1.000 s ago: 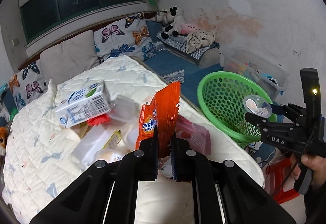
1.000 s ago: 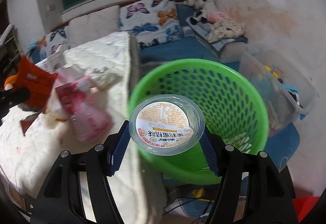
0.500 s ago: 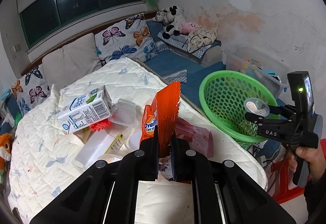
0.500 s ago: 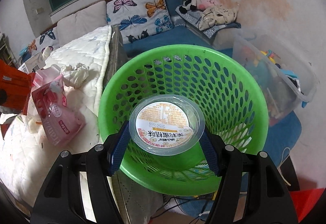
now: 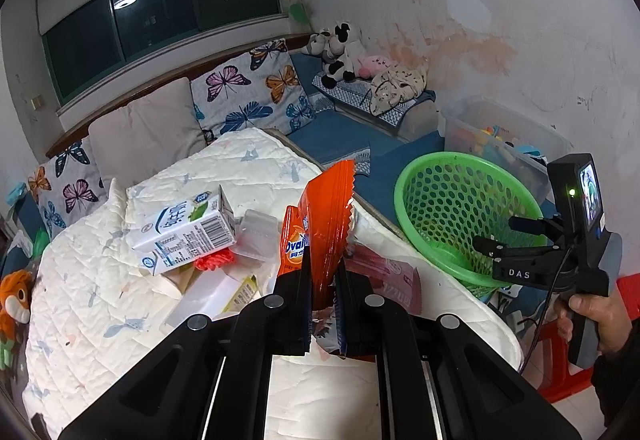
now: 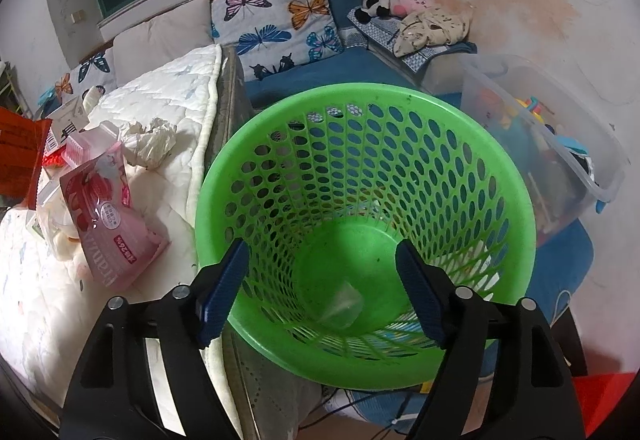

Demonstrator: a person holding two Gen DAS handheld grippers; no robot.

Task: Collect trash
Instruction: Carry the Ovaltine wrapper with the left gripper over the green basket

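Observation:
My left gripper (image 5: 324, 304) is shut on an orange Ovaltine wrapper (image 5: 328, 216), held upright above the white quilted bed (image 5: 100, 320). My right gripper (image 6: 322, 280) hangs over the green mesh basket (image 6: 360, 100). Its jaws are opening and nothing is between the blue pads (image 6: 222, 292). A clear plastic cup (image 6: 342, 304) lies at the basket's bottom. In the left wrist view the right gripper (image 5: 496, 232) sits above the basket (image 5: 440, 164), with a hand (image 5: 592, 316) on its grip. On the bed lie a milk carton (image 5: 180, 236), a pink pouch (image 6: 108, 216) and a crumpled tissue (image 6: 150, 142).
A clear storage bin (image 6: 560, 144) full of toys stands just right of the basket, against the stained wall. A red stool (image 6: 600, 396) is at the lower right. Butterfly pillows (image 5: 256, 96) and plush toys (image 5: 340, 56) line the far side. Cables trail on the floor under the basket.
The cup that sat between the right pads has dropped into the basket, and the right jaws stand wider. That gripper also moved from the bed's edge to over the basket. The left gripper kept still.

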